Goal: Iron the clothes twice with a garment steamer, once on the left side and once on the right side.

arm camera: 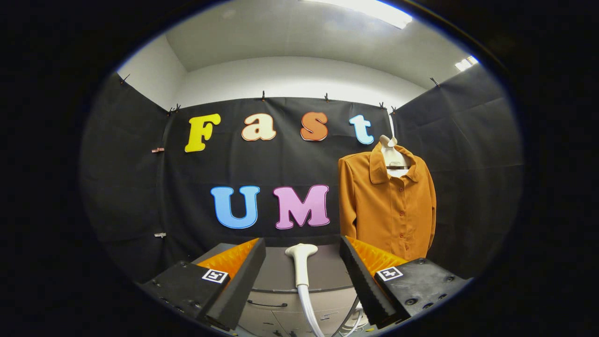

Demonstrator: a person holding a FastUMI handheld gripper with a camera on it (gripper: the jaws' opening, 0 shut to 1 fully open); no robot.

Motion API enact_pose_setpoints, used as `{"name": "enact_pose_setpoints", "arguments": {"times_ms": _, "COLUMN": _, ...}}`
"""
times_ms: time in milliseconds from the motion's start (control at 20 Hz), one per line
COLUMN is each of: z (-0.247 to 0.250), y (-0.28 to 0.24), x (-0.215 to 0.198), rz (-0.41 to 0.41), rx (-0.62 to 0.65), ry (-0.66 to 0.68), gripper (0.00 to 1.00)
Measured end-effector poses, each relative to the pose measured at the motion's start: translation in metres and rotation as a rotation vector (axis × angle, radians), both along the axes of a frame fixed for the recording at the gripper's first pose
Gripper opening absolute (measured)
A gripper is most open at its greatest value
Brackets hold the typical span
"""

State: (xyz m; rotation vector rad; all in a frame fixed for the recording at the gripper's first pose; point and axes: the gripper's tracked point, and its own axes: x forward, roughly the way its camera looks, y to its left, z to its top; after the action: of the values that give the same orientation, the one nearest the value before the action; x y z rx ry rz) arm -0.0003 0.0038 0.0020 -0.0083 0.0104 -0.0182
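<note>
An orange-brown buttoned shirt [387,203] hangs on a white hanger [393,157] against the booth wall, beyond and to the right of my fingers. A white garment steamer head [302,262] stands upright with its hose [309,309] trailing down, between and slightly ahead of my two fingers. My gripper [303,252] is open, with a wide gap on each side of the steamer and neither finger touching it.
A grey cabinet top [323,274] with drawers and a dark handle [266,304] lies below the steamer. Black cloth walls close the booth on the left, back and right.
</note>
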Motion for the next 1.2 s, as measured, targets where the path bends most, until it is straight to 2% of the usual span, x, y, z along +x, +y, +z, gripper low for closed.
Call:
{"name": "enact_pose_setpoints", "arguments": {"times_ms": 600, "z": -0.004, "y": 0.020, "x": -0.008, "rz": -0.016, "rx": -0.019, "ry": 0.016, "gripper": 0.99}}
{"name": "enact_pose_setpoints", "arguments": {"times_ms": 900, "z": -0.018, "y": 0.034, "x": -0.008, "rz": -0.068, "rx": 0.006, "ry": 0.056, "gripper": 0.99}}
{"name": "enact_pose_setpoints", "arguments": {"times_ms": 1200, "z": -0.036, "y": 0.036, "x": 0.016, "rz": -0.094, "rx": -0.008, "ry": 0.100, "gripper": 0.99}}
